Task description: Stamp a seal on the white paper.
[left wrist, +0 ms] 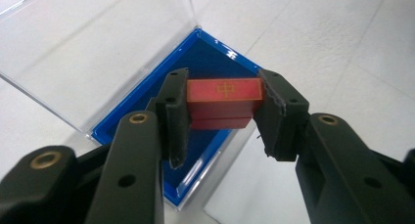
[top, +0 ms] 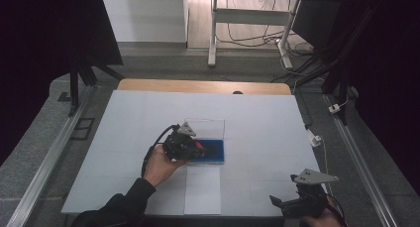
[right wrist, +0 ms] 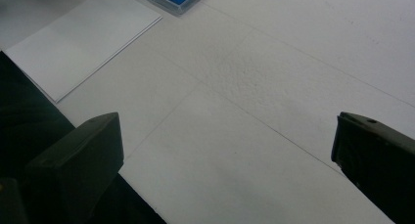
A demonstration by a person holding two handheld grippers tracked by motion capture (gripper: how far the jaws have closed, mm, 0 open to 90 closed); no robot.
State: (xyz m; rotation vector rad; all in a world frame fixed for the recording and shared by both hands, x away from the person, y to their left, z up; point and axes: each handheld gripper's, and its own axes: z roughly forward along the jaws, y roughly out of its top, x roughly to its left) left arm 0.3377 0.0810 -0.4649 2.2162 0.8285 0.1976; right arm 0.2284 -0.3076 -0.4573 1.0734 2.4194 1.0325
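Left claw (left wrist: 222, 114) around red block (left wrist: 223, 102)

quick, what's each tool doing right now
left tool: closed on the red block, above the blue case.
right tool: open, holding nothing.

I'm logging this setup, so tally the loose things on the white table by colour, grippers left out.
Red: 1, the small red rectangular block with a gold mark
Blue: 1, the blue-lined clear plastic box with its lid open
White: 1, the white paper sheet
Total: 3
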